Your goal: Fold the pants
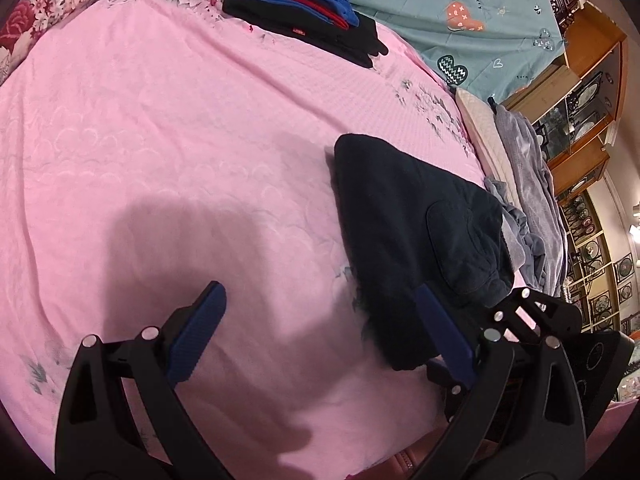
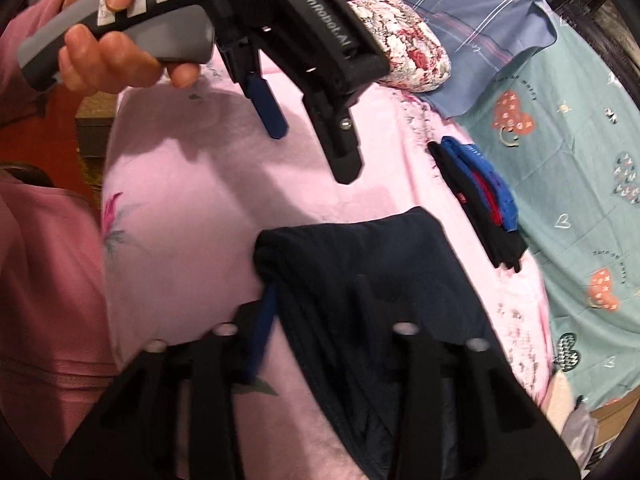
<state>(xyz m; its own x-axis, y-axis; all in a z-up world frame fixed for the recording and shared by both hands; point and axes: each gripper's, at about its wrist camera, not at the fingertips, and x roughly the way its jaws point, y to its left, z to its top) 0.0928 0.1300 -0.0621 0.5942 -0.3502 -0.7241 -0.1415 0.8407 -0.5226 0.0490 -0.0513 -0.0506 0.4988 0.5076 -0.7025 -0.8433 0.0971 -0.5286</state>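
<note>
The dark navy pants lie folded into a thick bundle on the pink bedspread, near its right edge. My left gripper hovers open over bare bedspread just left of the bundle, its right pad beside the near corner. From the right wrist view, a hand holds the left gripper above the bed, jaws apart. My right gripper is closed around the near edge of the pants, one blue pad against the left corner and the other finger over the cloth. Its linkage shows at the bundle's near right.
A folded stack of blue, red and black clothes sits further back. A teal quilt and a floral pillow lie beyond. Grey garments hang at the bed's right edge, by wooden cabinets. A pink sleeve is at left.
</note>
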